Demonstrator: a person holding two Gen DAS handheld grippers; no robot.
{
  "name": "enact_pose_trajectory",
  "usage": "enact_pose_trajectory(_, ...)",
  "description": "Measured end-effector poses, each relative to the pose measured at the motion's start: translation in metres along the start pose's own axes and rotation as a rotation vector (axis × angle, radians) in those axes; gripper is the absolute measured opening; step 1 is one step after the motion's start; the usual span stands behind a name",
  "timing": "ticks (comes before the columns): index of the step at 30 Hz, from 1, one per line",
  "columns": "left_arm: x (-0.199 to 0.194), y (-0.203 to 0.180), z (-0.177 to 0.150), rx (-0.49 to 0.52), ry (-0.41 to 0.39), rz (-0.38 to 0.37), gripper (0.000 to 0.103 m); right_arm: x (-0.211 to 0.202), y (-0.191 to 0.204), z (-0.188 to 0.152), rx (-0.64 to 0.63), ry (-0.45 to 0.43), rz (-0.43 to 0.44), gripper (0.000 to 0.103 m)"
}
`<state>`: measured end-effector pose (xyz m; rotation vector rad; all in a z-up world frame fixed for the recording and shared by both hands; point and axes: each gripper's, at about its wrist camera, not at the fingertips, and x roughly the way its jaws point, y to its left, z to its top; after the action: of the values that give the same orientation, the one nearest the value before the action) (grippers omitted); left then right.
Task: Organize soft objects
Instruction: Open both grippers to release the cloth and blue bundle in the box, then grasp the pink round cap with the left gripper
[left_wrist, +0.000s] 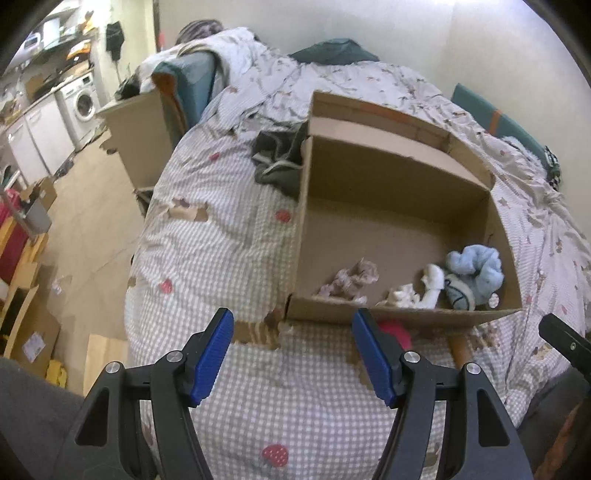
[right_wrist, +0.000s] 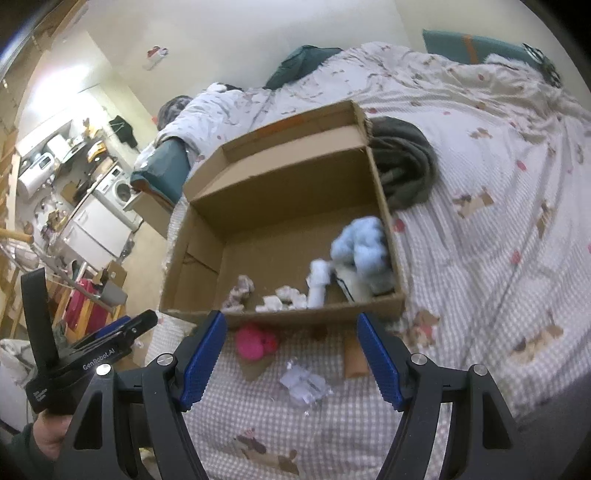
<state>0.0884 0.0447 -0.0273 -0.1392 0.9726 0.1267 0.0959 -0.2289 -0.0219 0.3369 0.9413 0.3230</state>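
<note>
An open cardboard box (left_wrist: 369, 177) (right_wrist: 273, 184) lies on the bed. At its near end are a light blue fluffy item (left_wrist: 474, 264) (right_wrist: 360, 247), a white sock (left_wrist: 434, 282) (right_wrist: 318, 282), a white crumpled piece (left_wrist: 400, 295) (right_wrist: 282, 297) and a patterned crumpled cloth (left_wrist: 351, 280) (right_wrist: 242, 290). On the bedspread just in front of the box lie a pink soft thing (right_wrist: 255, 341) (left_wrist: 399, 332) and a white crumpled piece (right_wrist: 304, 384). My left gripper (left_wrist: 293, 354) hovers open and empty before the box. My right gripper (right_wrist: 291, 362) is open above the pink thing and the white piece, touching neither.
A dark grey garment (left_wrist: 279, 158) (right_wrist: 402, 166) is bunched against the box's far side. The checked bedspread (left_wrist: 221, 236) covers the bed. A bedside cabinet (left_wrist: 144, 144) and a cluttered floor lie beyond the bed's edge. The left gripper (right_wrist: 136, 323), held by a hand, shows at the left of the right wrist view.
</note>
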Motion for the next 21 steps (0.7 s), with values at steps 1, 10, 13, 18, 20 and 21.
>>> enact_pose_trajectory(1,0.002,0.002,-0.001,-0.011,0.011,0.000,0.064,0.000,-0.001,-0.002,0.001,0.006,-0.010,0.077)
enact_pose_trajectory(10,0.027,-0.010,-0.012,0.001,0.115,-0.059,0.064,0.004,-0.021,-0.005,0.052,0.046,-0.077,0.077)
enact_pose_trajectory(13,0.038,-0.027,-0.015,0.048,0.157,-0.108,0.064,0.011,-0.025,-0.006,0.060,0.069,-0.106,0.077)
enact_pose_trajectory(18,0.063,-0.061,-0.015,0.140,0.217,-0.178,0.064,0.021,-0.036,-0.006,0.108,0.106,-0.106,0.077)
enact_pose_trajectory(20,0.072,-0.070,-0.016,0.159,0.237,-0.190,0.064,0.023,-0.038,-0.005,0.115,0.114,-0.108,0.077)
enact_pose_trajectory(21,0.077,-0.073,-0.015,0.162,0.248,-0.201,0.064,0.024,-0.039,-0.005,0.117,0.119,-0.111,0.077)
